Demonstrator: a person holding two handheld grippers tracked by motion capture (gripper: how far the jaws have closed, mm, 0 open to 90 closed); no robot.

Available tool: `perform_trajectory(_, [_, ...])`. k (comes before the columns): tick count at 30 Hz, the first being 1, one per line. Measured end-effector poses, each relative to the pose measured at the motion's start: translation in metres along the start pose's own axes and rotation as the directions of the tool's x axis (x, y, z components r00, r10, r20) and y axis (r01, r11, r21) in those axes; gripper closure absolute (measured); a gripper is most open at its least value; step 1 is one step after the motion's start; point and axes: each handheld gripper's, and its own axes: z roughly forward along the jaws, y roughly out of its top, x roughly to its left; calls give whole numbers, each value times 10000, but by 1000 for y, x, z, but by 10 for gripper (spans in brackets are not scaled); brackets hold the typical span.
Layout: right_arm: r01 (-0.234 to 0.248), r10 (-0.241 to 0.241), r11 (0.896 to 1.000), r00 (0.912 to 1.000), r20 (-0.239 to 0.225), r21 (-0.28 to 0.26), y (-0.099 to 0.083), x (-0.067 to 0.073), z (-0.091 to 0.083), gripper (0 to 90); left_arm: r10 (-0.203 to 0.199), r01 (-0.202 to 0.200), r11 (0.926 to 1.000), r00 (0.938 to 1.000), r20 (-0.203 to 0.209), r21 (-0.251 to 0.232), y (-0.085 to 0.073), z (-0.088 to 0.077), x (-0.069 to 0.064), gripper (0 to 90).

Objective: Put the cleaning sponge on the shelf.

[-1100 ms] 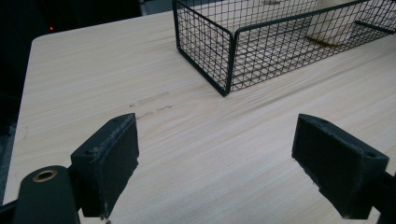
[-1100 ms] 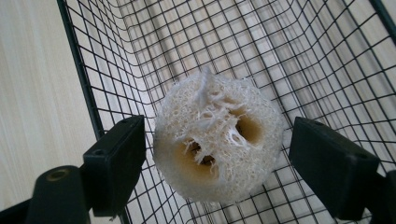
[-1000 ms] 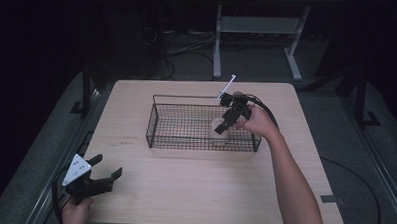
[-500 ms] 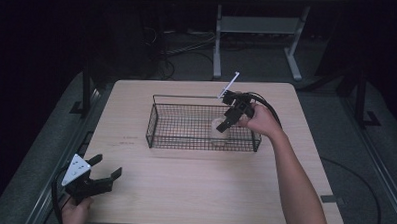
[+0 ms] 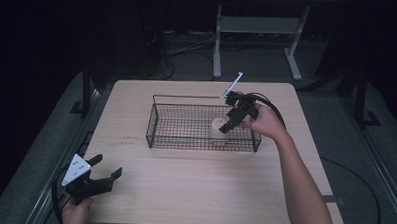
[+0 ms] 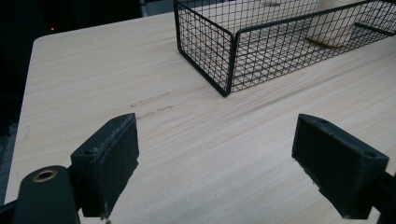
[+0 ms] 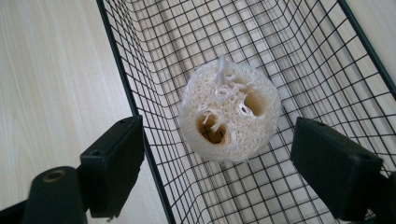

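Over on the left, the left black two-jaw gripper point(image 5: 100, 176) sits low at the near-left corner of the pale wooden table point(image 5: 193, 192), held in one hand point(image 5: 76, 213), grey three-cornered plate on top. Its jaws stand wide apart with nothing between them, just bare wood grain showing in the left gripper view. It is well apart from the basket. A couple of faint pencil-like marks point(image 6: 152, 106) lie on the tabletop ahead of it, too faint to read.

Moving to the middle: one black wire-mesh basket point(image 5: 158, 125), rectangular, its long axis running left to right across the table.

Inside it, toward the right end, one cream-white loofah sponge piece point(image 7: 229, 111), a short round cylinder. It stands on end on the basket floor, so its axis points straight up, and its cut face with two clear holes and frayed fibres looks up at the right gripper's camera. In the high view it sits near the basket's front wall.

And on the right, the right black two-jaw gripper point(image 7: 219, 175) hangs directly above the loofah, tilted down into the basket. Its jaws are spread wide, one over the basket's wall, the other over the mesh floor, gripping nothing; the loofah sits between them but below, untouched.

Count: two grippers, one basket, one loofah. No brand or label readable anywhere.
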Motion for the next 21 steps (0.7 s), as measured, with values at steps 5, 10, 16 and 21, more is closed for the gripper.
perform_trajectory(5, [72, -72, 9999, 10000, -33, -91, 0, 4, -4, 172, -6, 6, 10000, 10000, -15, -2, 0, 0, 0, 140])
perform_trajectory(10, [291, -291, 9995, 9996, 37, -158, 0, 16, -11, 172, -26, 26, 10000, 10000, -12, -9, 0, 0, 0, 139])
perform_trajectory(16, [345, -346, 9990, 9994, -35, -287, -8, 23, -13, 172, -43, 43, 10000, 10000, -1, -25, 0, 0, 0, 139])
perform_trajectory(21, [282, -284, 9991, 9996, -68, -301, -21, 31, -14, 173, 2, -2, 10000, 10000, 21, -7, 0, 1, -1, 139])
